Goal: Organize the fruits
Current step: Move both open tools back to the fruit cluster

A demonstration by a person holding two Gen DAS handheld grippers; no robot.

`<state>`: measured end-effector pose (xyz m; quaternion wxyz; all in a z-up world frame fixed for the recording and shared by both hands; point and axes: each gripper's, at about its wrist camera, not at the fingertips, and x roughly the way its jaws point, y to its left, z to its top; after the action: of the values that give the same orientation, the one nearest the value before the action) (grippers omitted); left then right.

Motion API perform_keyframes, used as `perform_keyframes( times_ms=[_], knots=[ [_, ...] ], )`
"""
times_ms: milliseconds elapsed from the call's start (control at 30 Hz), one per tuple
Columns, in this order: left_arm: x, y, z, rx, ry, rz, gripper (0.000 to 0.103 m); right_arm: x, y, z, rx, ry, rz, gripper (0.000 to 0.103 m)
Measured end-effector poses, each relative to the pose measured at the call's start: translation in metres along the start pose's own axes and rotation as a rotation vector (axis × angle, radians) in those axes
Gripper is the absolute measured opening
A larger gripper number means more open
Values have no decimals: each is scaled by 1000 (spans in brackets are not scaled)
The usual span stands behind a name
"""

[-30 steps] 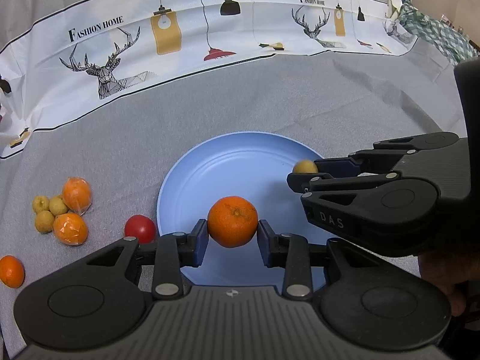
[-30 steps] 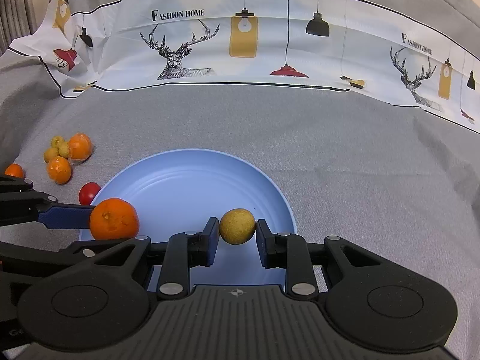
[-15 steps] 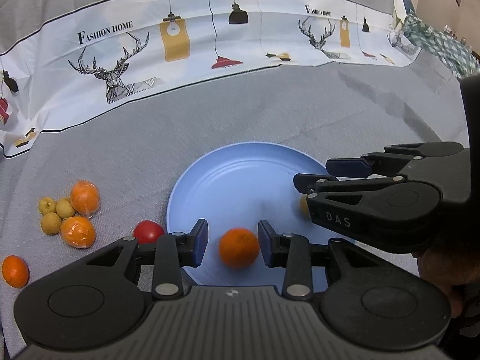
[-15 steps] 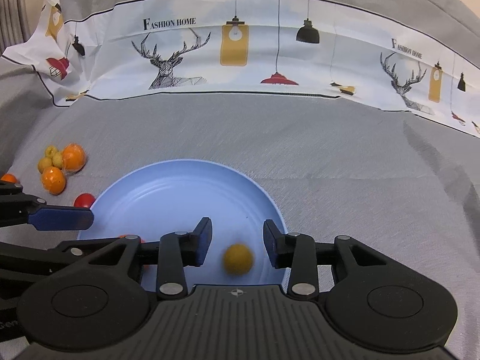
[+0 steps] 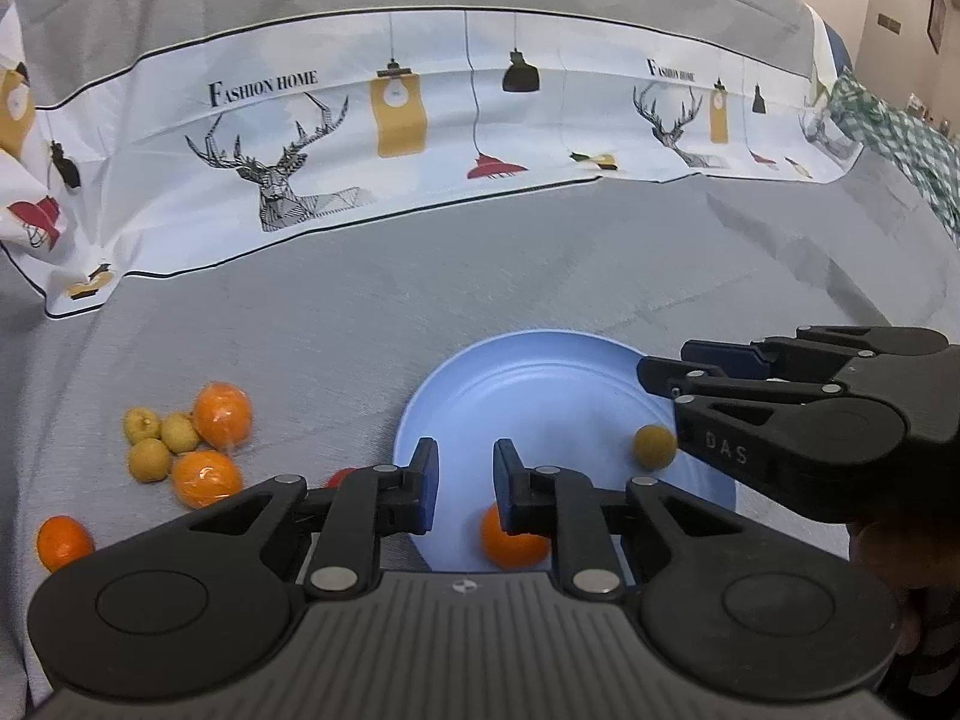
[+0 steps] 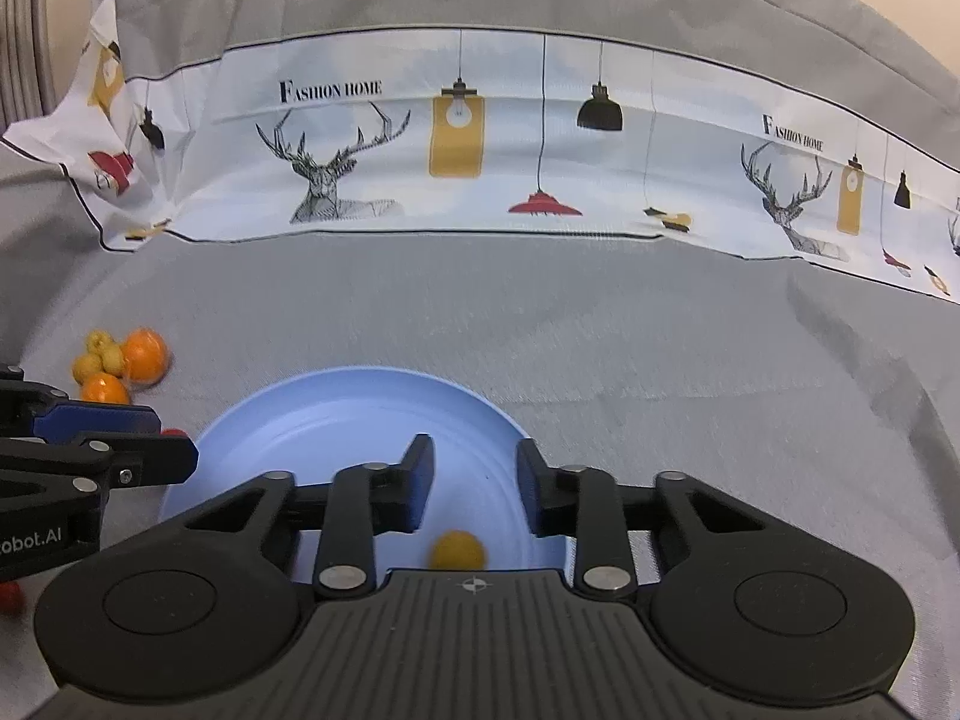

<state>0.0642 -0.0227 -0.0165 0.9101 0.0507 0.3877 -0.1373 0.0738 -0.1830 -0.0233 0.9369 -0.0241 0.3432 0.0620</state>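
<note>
Orange [image 5: 515, 543] now on plate [image 5: 540, 384]; both hand-held grippers [image 5: 465, 483] empty, closing, seemingly narrower.

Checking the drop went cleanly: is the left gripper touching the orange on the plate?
Cannot tell. In the left wrist view the left gripper holds nothing between its jaws, but one fingertip overlaps the orange on the blue plate.

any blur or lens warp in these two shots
Right wrist view: the small yellow fruit on the blue plate is smeared, and the loose fruit pile is soft. Left wrist view: sharper, with the orange crisp. Both views: fisheye bends the printed cloth band into an arc.
</note>
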Motion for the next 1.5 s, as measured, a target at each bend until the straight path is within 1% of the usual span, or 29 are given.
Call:
perform_keyframes(
  times_ms=[33,67,100,167,200,233,267,333,400,500,600,733,767,833,900,967,1000,1133,1200,1233,1333,1500],
  knots=[
    [0,2,0,-1,0,2,21,-1,1,1,0,-5,4,24],
    [-1,4,0,-2,-1,4,21,-2,2,1,0,-11,9,20],
    [-2,6,-1,-4,-2,7,21,-3,4,2,-2,-20,13,18],
    [-5,13,-1,-15,-6,13,21,-5,7,4,-3,-37,20,17],
    [-7,19,-1,-29,-12,18,21,-6,8,4,-2,-44,26,14],
    [-10,26,0,-51,-19,27,21,-7,10,5,-2,-50,32,13],
    [-12,35,0,-82,-27,39,22,-7,12,5,-4,-54,38,13],
    [-18,60,0,-179,-37,70,22,-7,17,6,-9,-52,52,13],
    [-22,91,-3,-312,-34,109,22,-8,23,8,-11,-51,76,13],
    [-29,127,-10,-466,-30,175,22,-9,38,10,-33,-58,116,14],
    [-36,149,-12,-544,-30,231,22,-8,59,9,-90,-62,164,14],
    [-42,165,-15,-588,-28,284,23,-10,96,3,-245,-81,208,15],
    [-42,167,-15,-597,-25,299,24,-10,105,2,-281,-83,213,16],
    [-42,174,-16,-626,-15,332,26,-8,121,0,-339,-85,227,24],
    [-43,186,-21,-675,-4,348,31,-2,135,-1,-384,-71,239,39],
    [-44,197,-25,-719,-2,353,32,6,145,-3,-421,-57,235,47],
    [-45,202,-27,-738,0,354,32,9,150,-4,-439,-49,235,49],
    [-43,208,-31,-749,22,358,34,22,161,-6,-491,-29,219,50],
    [-37,207,-29,-727,45,349,47,28,164,-7,-515,-23,207,50],
    [-32,206,-29,-712,65,346,56,31,166,-9,-531,-20,198,50],
    [-18,198,-27,-653,129,378,57,40,170,-14,-577,2,174,50],
    [-2,194,-27,-609,192,427,57,45,175,-22,-654,13,150,49]
  ],
)
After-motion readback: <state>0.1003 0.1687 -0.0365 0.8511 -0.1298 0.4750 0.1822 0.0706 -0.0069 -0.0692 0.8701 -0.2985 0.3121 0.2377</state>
